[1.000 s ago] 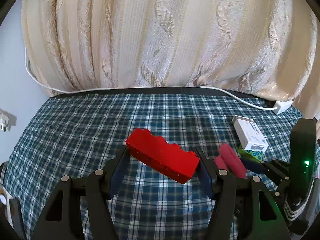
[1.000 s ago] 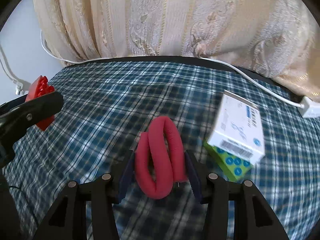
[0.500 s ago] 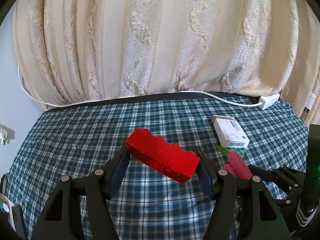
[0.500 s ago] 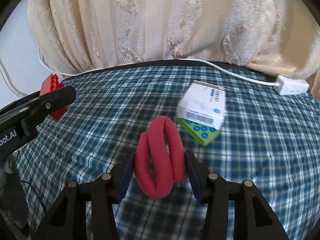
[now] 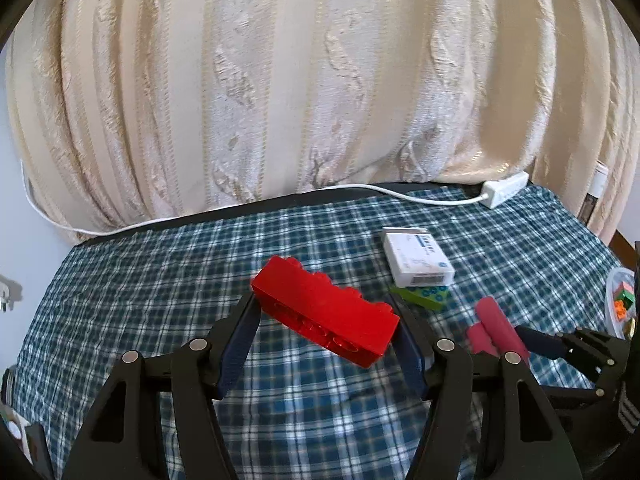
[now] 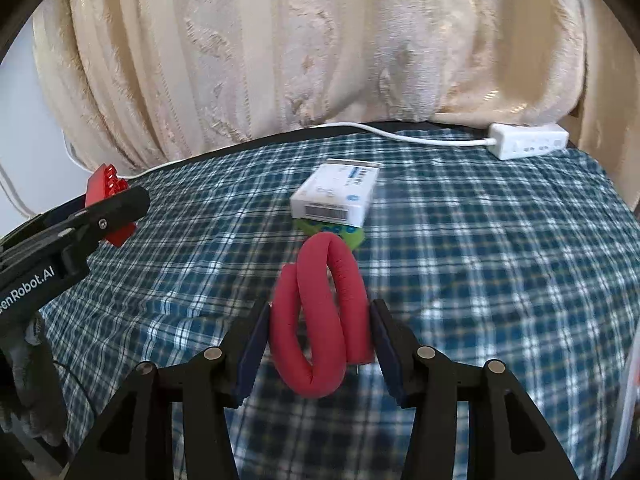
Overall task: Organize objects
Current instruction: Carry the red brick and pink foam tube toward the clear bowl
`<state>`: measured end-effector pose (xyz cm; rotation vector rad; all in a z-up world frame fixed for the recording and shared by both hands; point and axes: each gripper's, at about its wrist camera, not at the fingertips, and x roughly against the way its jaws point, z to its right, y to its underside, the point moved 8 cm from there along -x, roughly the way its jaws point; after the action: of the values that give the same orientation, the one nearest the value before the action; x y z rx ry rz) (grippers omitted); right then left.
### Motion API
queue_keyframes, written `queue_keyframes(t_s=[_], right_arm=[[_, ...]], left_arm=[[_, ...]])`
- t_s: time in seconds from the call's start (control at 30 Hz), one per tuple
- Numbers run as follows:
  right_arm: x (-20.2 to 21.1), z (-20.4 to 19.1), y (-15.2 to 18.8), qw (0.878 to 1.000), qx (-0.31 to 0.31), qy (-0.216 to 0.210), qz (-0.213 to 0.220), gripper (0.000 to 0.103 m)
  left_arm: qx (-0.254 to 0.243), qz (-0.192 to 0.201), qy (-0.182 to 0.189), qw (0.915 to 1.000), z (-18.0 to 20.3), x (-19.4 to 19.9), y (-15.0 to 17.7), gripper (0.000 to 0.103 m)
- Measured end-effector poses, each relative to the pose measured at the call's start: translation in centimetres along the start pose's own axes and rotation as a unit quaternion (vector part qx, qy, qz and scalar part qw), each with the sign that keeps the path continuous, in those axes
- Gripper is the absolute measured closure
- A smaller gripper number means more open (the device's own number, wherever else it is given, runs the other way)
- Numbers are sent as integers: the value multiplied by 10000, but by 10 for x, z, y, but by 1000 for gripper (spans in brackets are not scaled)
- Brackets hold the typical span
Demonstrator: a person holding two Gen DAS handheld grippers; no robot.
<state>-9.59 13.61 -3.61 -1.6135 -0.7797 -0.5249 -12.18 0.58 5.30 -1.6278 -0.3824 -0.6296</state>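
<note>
Left hand-held gripper: angled downward, its 2 blue-padded fingers clamped on the ends of a red building brick, which sits skewed between them. Right hand-held gripper: angled downward, jaws closed on a folded red foam tube, pads pressing both sides. A gloved hand shows at the left gripper's rear.

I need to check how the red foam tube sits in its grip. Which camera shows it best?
The right wrist view: the looped red foam tube fills the centre, squeezed between the right gripper jaws. The left wrist view shows only its two ends poking out at the right edge.
</note>
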Motion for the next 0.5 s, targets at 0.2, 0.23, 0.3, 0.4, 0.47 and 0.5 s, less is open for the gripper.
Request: queue_keyframes(t_s=[0.2, 0.23, 0.3, 0.4, 0.47, 0.5], right_arm=[[18, 19, 3, 9996, -224, 105, 126, 50], [21, 22, 4, 9995, -249, 117, 149, 50], [28, 28, 5, 9992, -300, 155, 195, 50], [36, 36, 6, 9988, -367, 202, 256, 50], [42, 42, 7, 9984, -413, 241, 296, 50], [44, 45, 8, 9983, -433, 257, 310, 50]], left_arm=[[-228, 49, 121, 9997, 21, 6, 2, 38], [-258, 55, 135, 9996, 24, 7, 3, 38], [-325, 74, 168, 9993, 31, 10, 4, 38], [-410, 96, 206, 9989, 40, 12, 5, 38], [-456, 102, 224, 9987, 44, 13, 5, 38], [-482, 100, 232, 9985, 47, 13, 6, 38]])
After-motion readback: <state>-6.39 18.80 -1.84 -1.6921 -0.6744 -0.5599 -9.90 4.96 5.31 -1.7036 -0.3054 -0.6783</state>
